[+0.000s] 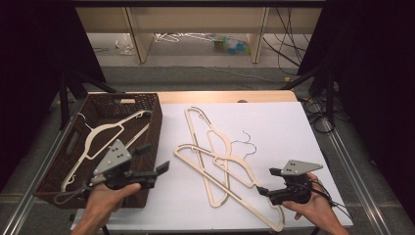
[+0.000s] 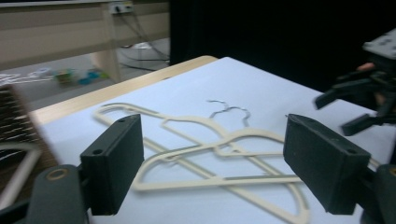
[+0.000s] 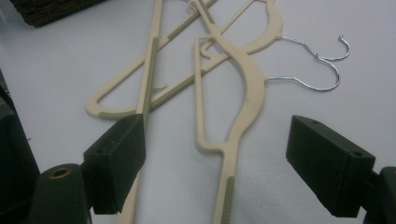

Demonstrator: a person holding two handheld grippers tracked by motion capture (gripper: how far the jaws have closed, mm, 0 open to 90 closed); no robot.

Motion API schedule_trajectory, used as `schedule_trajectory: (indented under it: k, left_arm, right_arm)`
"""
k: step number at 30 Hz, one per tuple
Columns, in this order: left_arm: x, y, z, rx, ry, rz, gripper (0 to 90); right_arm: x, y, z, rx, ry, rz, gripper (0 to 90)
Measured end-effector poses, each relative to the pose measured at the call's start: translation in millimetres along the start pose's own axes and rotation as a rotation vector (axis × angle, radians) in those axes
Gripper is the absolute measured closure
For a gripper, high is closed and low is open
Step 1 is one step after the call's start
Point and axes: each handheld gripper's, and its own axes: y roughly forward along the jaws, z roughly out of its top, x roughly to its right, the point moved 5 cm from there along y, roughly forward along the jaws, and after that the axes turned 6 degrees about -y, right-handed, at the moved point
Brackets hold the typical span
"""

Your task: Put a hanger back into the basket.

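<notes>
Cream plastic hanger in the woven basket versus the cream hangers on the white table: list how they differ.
The cream plastic hanger in the dark woven basket lies alone; the cream hangers on the white table overlap in a crossed pile. The first rests inside the basket, the others flat on the open tabletop. All share cream bodies and metal hooks.

My high view looks forward and down over the whole bench (image 1: 293,127). Both gripper views sit low and close, sharing the overlapping hangers (image 1: 220,161).

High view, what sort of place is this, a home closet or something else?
Probably a lab or recording workspace: a white-topped table ringed by black curtains, loose cables on the floor behind, and cream hangers laid out beside a wicker basket.
</notes>
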Motion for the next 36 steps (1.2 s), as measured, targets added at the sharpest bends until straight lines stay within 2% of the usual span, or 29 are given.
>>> schedule_trajectory:
  k: [2,4,7,8,10,12,15,16,18,22,24,27,29,31,32,33,34,36]
  left_arm:
    - [7.8,9.2,-5.7,-0.015,0.023,-0.017,18.7]
    - [13.2,16.6,-12.9,-0.019,0.007,-0.028,17.3]
    - [16.0,24.6,-25.4,-0.033,0.052,0.002,17.3]
    - [17.0,27.9,-34.2,-0.041,0.036,-0.006,17.3]
    - [18.6,29.5,-39.0,-0.042,0.024,-0.014,17.3]
    - [21.6,31.8,-51.2,-0.072,0.059,-0.014,17.3]
    - [23.3,32.3,-54.0,-0.064,0.083,-0.009,17.3]
    - [23.9,32.1,-55.6,-0.064,0.109,0.0,17.3]
    - [25.9,32.6,-58.8,-0.065,0.093,-0.012,17.3]
    - [24.1,31.6,-63.3,-0.069,0.098,0.0,17.4]
    - [23.3,31.1,-65.0,-0.056,0.069,-0.001,17.4]
    - [21.0,29.0,-67.5,-0.062,0.079,0.011,17.4]
    - [21.0,28.4,-69.9,-0.074,0.065,0.02,17.4]
    - [21.1,29.2,-70.8,-0.07,0.058,0.013,17.4]
    - [21.9,29.8,-71.3,-0.072,0.049,0.008,17.4]
    - [22.4,29.6,-71.3,-0.075,0.055,0.011,17.4]
    - [23.2,29.3,-71.8,-0.079,0.065,0.014,17.4]
    - [25.3,29.3,-73.9,-0.092,0.087,0.009,17.4]
  right_arm:
    - [0.6,0.5,-0.3,0.01,-0.004,0.001,19.5]
    - [0.4,0.0,0.2,0.016,-0.005,-0.002,19.2]
    - [0.7,-1.0,1.1,0.024,0.006,-0.002,18.6]
    - [1.8,-1.9,1.8,0.035,0.011,-0.015,18.5]
    - [1.9,-2.1,1.9,0.036,0.014,-0.016,18.5]
    - [2.2,-2.5,2.6,0.044,0.015,-0.021,18.5]
    - [1.4,-2.9,2.6,0.035,0.011,0.0,18.4]
    - [1.8,-2.2,2.7,0.038,0.005,-0.005,18.4]
    - [1.5,-1.9,2.7,0.041,0.004,-0.008,18.4]
    - [0.7,-1.3,1.7,0.038,0.005,-0.017,18.4]
    - [-0.1,-0.7,1.2,0.03,0.007,-0.021,18.5]
    - [-0.4,0.2,0.9,0.021,0.001,-0.021,18.9]
    - [1.3,1.4,-0.4,0.013,0.004,-0.03,20.2]
    - [1.6,3.2,-5.8,-0.045,0.005,-0.023,22.6]
    - [1.6,3.2,-5.8,-0.045,0.005,-0.023,22.5]
    - [2.7,5.5,-10.9,-0.095,0.012,-0.029,25.2]
    - [3.5,6.4,-13.7,-0.123,0.016,-0.037,26.9]
    - [5.4,9.1,-16.3,-0.13,0.01,-0.05,28.1]
